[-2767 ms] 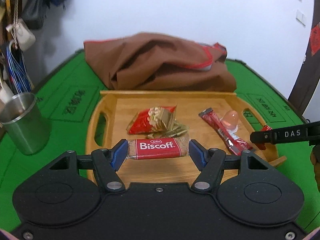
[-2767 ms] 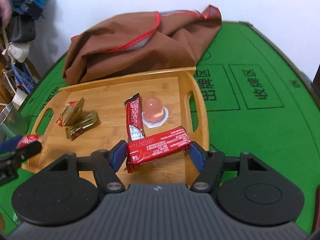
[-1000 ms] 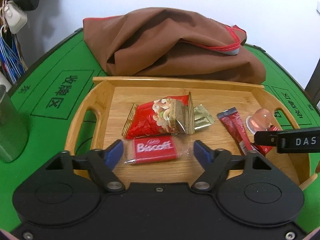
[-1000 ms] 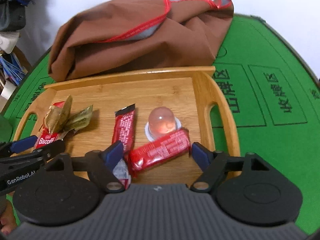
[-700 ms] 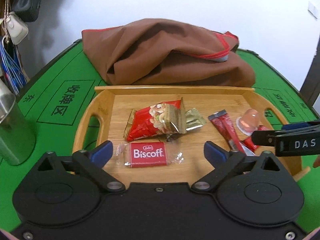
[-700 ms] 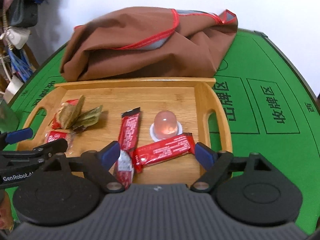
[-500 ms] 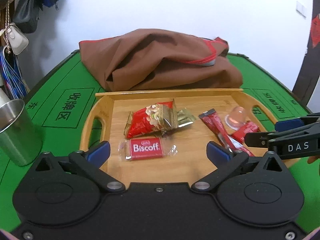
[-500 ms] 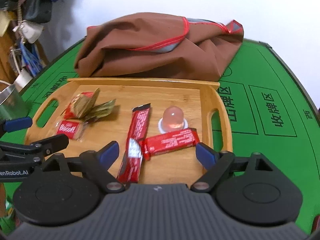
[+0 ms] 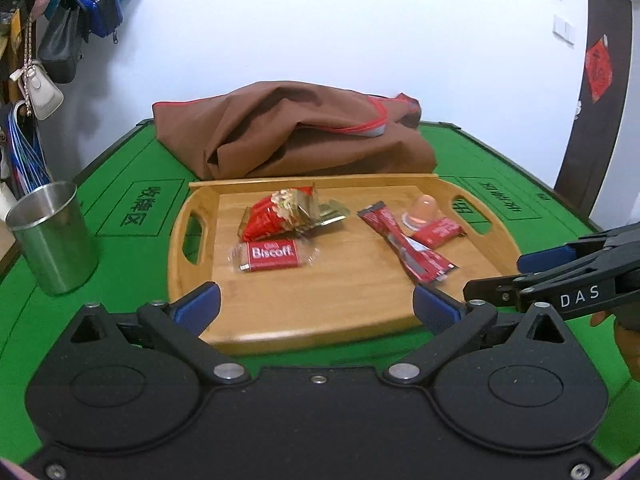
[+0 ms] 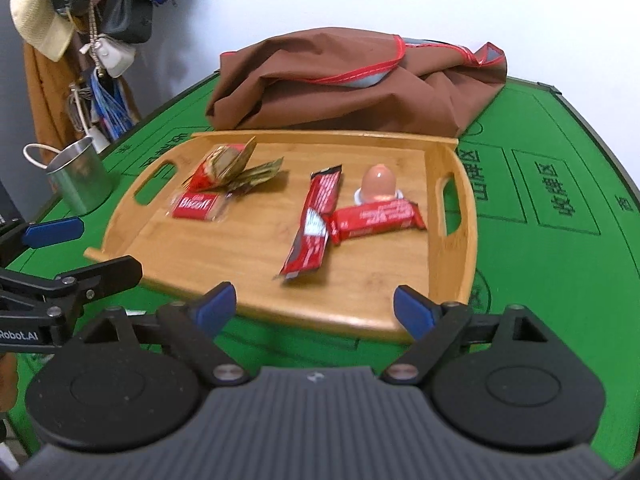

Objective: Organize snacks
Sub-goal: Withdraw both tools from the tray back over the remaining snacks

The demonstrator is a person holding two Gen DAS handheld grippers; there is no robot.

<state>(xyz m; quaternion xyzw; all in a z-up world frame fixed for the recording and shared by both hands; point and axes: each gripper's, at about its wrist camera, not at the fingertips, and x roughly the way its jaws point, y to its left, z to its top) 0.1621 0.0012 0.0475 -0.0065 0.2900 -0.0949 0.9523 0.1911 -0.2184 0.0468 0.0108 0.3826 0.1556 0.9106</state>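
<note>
Bamboo tray mid-frame, 5 snacks on it. L gripper jaws wide, just opened, nothing btwn; R gripper jaws wide, edging wider, also empty. Both sit below tray's near rim. Biscoff pack lies up-left of L jaws, long axis across frame; L hand nearer. Red bar up-right of R jaws, axis also crosswise, touching red stick and just below jelly cup; R hand nearer.
</note>
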